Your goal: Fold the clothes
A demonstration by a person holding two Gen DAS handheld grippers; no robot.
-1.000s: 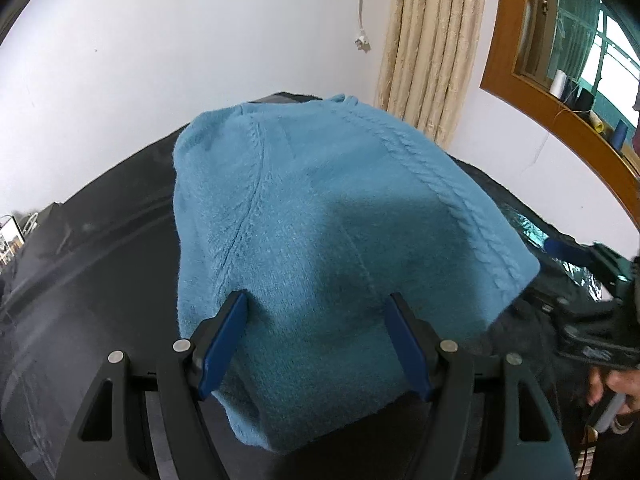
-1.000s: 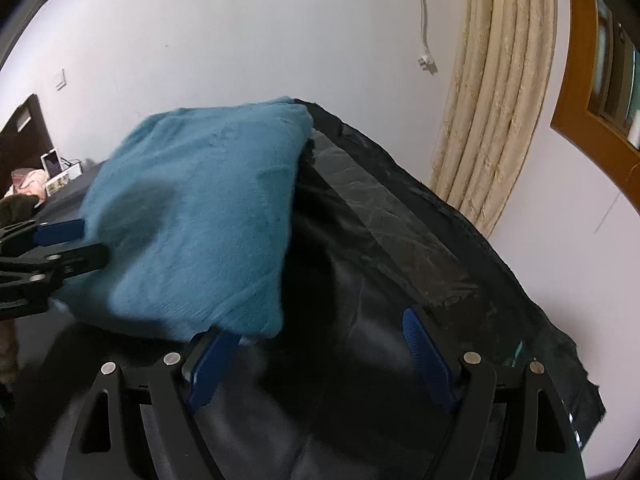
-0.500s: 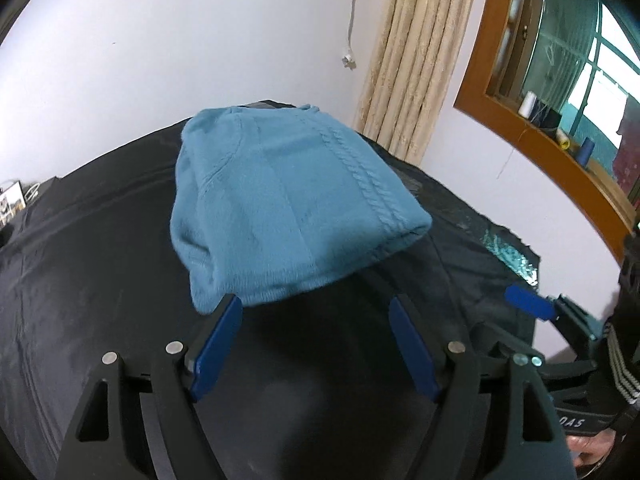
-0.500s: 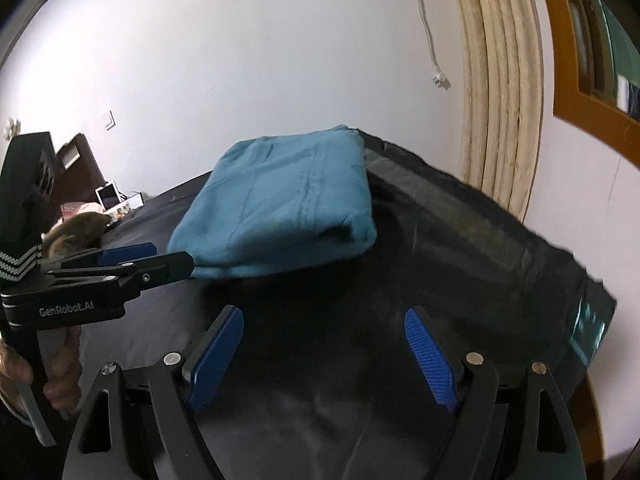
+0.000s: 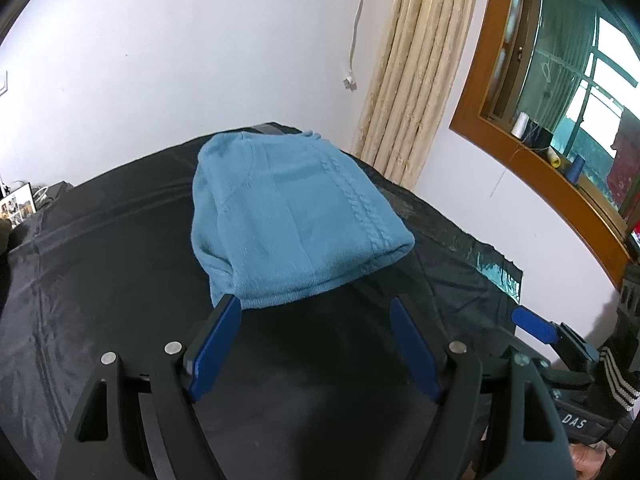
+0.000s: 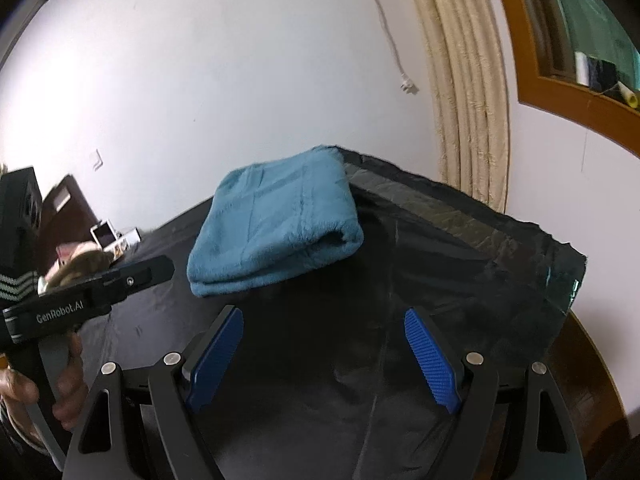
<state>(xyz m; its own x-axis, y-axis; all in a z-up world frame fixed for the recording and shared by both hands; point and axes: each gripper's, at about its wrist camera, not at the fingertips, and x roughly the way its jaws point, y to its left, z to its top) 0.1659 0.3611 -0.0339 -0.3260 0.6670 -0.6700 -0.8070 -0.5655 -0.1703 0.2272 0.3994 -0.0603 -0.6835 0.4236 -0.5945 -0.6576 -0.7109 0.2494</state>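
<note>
Left wrist view. Left gripper (image 5: 314, 312): jaws spread wide, nothing between them, raised above the black cloth (image 5: 100, 280) that covers the table. Sweater (image 5: 296, 216), blue knit with a cable rib: folded into a compact stack, lying at the far middle of the cloth, its near hem just beyond the left fingertip. Right gripper (image 5: 534, 326): at the lower right edge, clear of the sweater. Curtain (image 5: 416, 72) and window (image 5: 560, 92) behind to the right.

Right wrist view. Right gripper (image 6: 324, 320): jaws wide apart, empty. Sweater (image 6: 276, 224): layers stacked, rolled fold facing right, far corner near the table's back edge. Left gripper (image 6: 120, 280): to the left, hand (image 6: 52, 384) on its grip.

Judgement: fold looks finished; the step is withdrawal. Lift both tools straight back so no fingertip snags the near hem. Open cloth lies to the near side and right; the table edge (image 6: 568, 280) drops off at far right.
</note>
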